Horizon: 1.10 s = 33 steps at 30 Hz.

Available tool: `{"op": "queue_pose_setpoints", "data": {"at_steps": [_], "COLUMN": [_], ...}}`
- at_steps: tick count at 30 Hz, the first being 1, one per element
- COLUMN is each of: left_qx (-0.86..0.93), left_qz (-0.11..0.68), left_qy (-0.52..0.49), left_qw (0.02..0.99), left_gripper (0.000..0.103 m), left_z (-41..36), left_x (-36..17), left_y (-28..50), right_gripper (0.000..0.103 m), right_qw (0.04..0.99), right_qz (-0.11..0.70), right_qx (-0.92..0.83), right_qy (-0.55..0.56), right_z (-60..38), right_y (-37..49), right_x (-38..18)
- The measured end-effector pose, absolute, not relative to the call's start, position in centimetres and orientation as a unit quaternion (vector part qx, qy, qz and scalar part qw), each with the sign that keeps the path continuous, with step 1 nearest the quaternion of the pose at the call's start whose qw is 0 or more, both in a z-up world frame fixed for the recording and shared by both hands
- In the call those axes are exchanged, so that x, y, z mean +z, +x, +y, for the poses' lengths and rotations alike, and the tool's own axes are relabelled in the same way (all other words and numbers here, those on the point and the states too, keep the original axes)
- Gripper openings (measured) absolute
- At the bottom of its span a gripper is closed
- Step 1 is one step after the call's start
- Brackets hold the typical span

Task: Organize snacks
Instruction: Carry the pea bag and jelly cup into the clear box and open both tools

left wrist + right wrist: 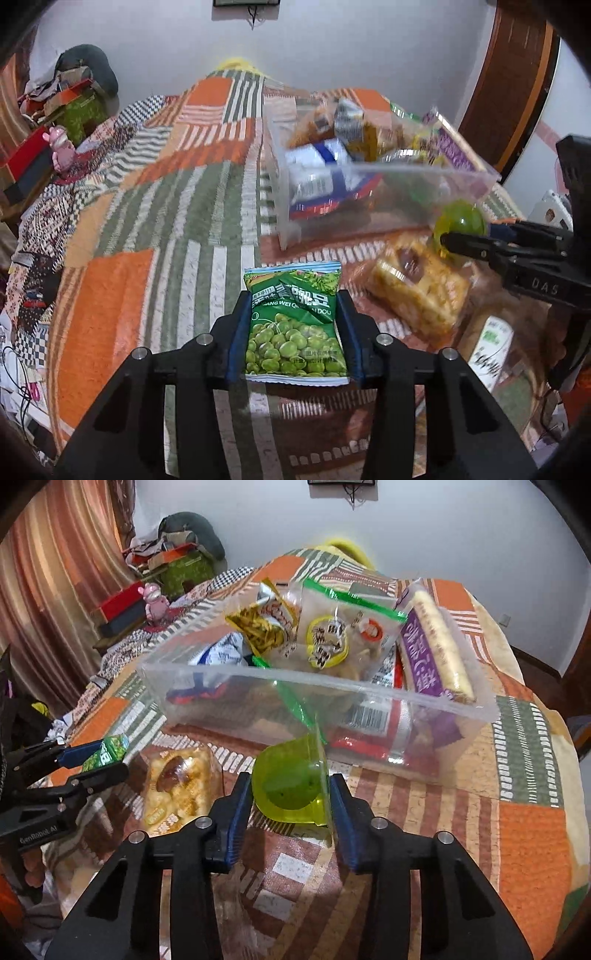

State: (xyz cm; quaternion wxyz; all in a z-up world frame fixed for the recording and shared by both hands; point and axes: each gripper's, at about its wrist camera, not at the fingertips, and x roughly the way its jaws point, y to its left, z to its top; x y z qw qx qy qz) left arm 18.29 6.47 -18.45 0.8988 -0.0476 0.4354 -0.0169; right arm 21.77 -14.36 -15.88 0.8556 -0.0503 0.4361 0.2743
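My left gripper (293, 325) is shut on a green pea snack packet (295, 325) and holds it above the patchwork bedspread, short of the clear plastic bin (369, 214). My right gripper (291, 790) is shut on a green jelly cup (291, 782), just in front of the bin (258, 694). The bin holds several snack packs, among them a purple pack (428, 653) and a green-edged bag (343, 635). A caramel rice-cake pack (177, 786) lies on the bed between the grippers. The left gripper with its packet shows at the left of the right wrist view (96, 760).
The bed is covered by an orange, green and white patchwork spread (147, 184). Boxes and a pink toy (61, 147) sit on a side table at far left. Another white-labelled pack (491, 350) lies at right near the bed edge. A wooden door (513, 92) stands at back right.
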Motion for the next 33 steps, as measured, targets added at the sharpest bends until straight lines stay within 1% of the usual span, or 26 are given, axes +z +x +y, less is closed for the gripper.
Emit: {"op": "queue_pose_setpoints", "data": {"at_steps": [10,21,26,33], "left_qx": [-0.022,-0.037,-0.042,-0.041], "left_qz": [0.382,0.345,0.343,0.369], "left_qy": [-0.058,-0.058,-0.058,-0.075], "left_qw": [0.922,0.936,0.937,0.925], "left_gripper": [0.044,0.044,0.044,0.044], "left_z": [6.5,5.8,5.5,5.9], "left_x": [-13.8,-10.7,-10.7,-12.6], "left_y": [19.6,23.2,25.4,29.1], "right_gripper": [0.037,0.037,0.037,0.038], "right_qw": [0.874,0.887,0.885,0.876], "right_qz": [0.398,0.357,0.355,0.374], "right_qx": [0.276,0.291,0.298,0.305], "right_qy": [-0.033,-0.025,-0.025,-0.026], "right_z": [-15.2,-13.6,-12.4,-10.8], "right_y": [21.6,23.4,24.9,27.0], "right_x": [-12.7,-10.1,-10.1,-11.7]}}
